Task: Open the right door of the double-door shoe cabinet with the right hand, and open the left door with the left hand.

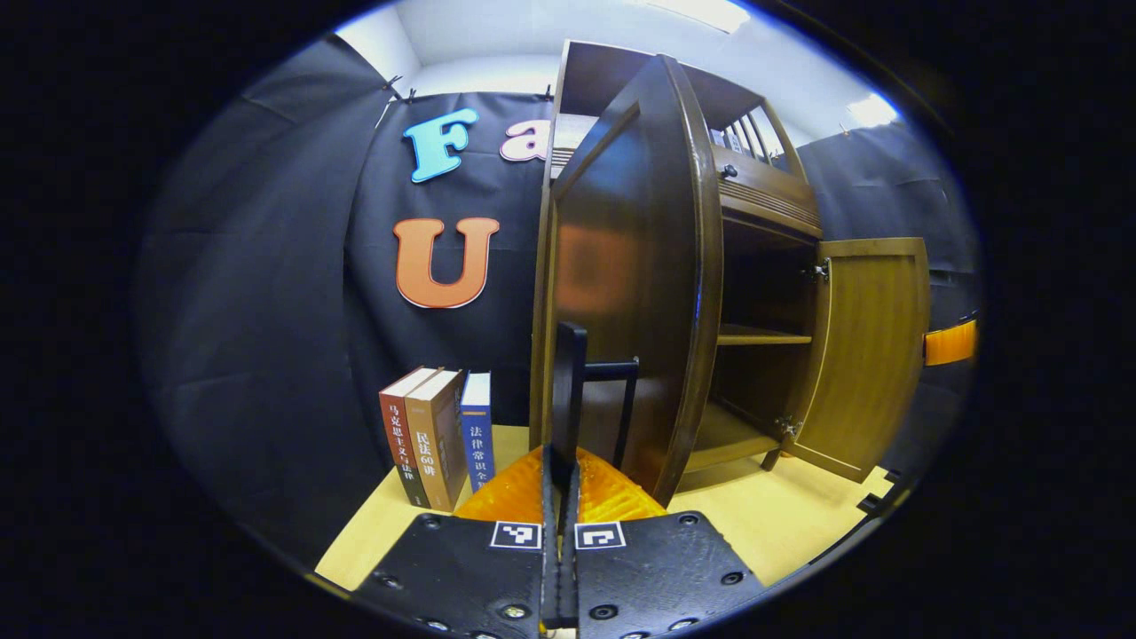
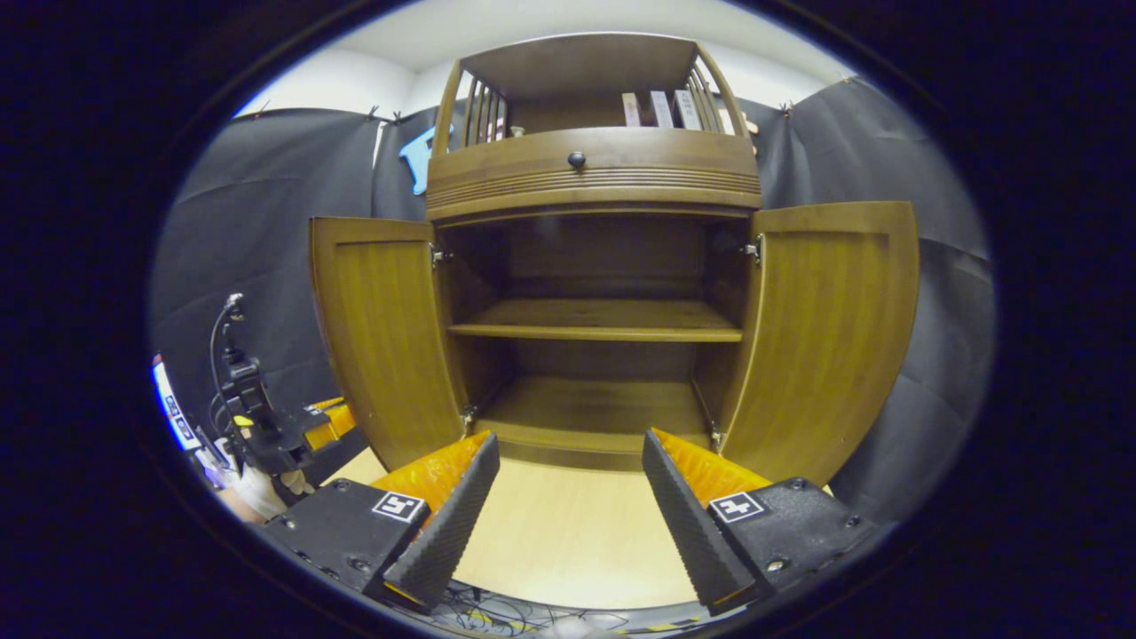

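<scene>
- Wooden left door (image 2: 383,337) of the shoe cabinet (image 2: 593,169) stands swung wide at about 9 o'clock in the right gripper view, its inner face turned to you; that looks like your left-hand step done.
- Your left gripper (image 1: 560,497) has its fingers pressed together, nothing visibly between them. It sits low at 6 o'clock in the left gripper view, with the left door's outer face (image 1: 621,293) just beyond, as if placed there to work that door. A dark upright bar (image 1: 568,390) rises past the fingertips; you cannot tell what it is.
- Three books (image 1: 439,439) stand upright on the table (image 1: 781,524) at 7 o'clock in the left gripper view, beside the cabinet, clear of the door's swing.
- Inside the cabinet, the middle shelf (image 2: 596,321) and the bottom board (image 2: 595,408) are bare: no shoes. The top rack, at 12 o'clock, holds a few upright things (image 2: 661,108) too small to name.
- Your right gripper (image 2: 568,506) hangs wide open at 6 o'clock in its own view, holding nothing and apart from the cabinet, centred on the opening.
- Wooden right door (image 2: 830,337) stands open at 3 o'clock, mirroring the left. Both doors are open, so the task looks finished.
</scene>
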Available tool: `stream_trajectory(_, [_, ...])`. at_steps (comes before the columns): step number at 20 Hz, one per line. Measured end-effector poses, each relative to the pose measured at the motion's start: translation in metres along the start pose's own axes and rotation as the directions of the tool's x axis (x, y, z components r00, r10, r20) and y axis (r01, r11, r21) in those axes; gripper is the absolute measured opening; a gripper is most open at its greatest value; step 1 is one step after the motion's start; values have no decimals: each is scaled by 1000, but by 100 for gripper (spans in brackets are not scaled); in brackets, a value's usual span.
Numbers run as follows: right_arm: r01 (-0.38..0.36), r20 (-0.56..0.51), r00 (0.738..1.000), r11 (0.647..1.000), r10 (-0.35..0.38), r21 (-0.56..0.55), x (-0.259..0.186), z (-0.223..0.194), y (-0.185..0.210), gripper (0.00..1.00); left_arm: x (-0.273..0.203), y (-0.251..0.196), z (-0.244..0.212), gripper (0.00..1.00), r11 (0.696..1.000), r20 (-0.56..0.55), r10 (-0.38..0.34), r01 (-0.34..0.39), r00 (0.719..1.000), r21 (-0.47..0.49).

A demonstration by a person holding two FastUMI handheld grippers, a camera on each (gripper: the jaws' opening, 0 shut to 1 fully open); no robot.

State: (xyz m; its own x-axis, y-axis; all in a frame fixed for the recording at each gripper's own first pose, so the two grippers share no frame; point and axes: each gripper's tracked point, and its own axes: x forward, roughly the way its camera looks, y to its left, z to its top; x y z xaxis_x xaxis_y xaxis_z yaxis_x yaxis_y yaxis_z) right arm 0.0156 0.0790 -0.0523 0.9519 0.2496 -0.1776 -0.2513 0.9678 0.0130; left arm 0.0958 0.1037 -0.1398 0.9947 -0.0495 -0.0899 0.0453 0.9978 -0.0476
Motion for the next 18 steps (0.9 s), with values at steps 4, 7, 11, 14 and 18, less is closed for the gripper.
stream_trajectory(4, [-2,0,1000,1000,2,3,-1,-1,1,100,-1,11,-1,0,1000,0,-12,12,1000,11])
stream_trajectory(7, [0,-3,1000,1000,0,8,-2,-2,0,100,-1,24,-1,0,1000,0,-4,4,1000,18])
stream_trajectory(11, [5,-6,1000,1000,-5,14,-2,-2,-1,100,0,41,-3,0,1000,-9,-13,13,1000,8])
stream_trajectory(14, [9,-2,1000,1000,-9,19,-3,-1,-3,100,1,50,-2,0,999,-17,-41,41,999,10])
stream_trajectory(18, [15,-10,1000,1000,-15,16,-5,-4,-3,100,4,60,0,0,994,-31,-88,90,996,60])
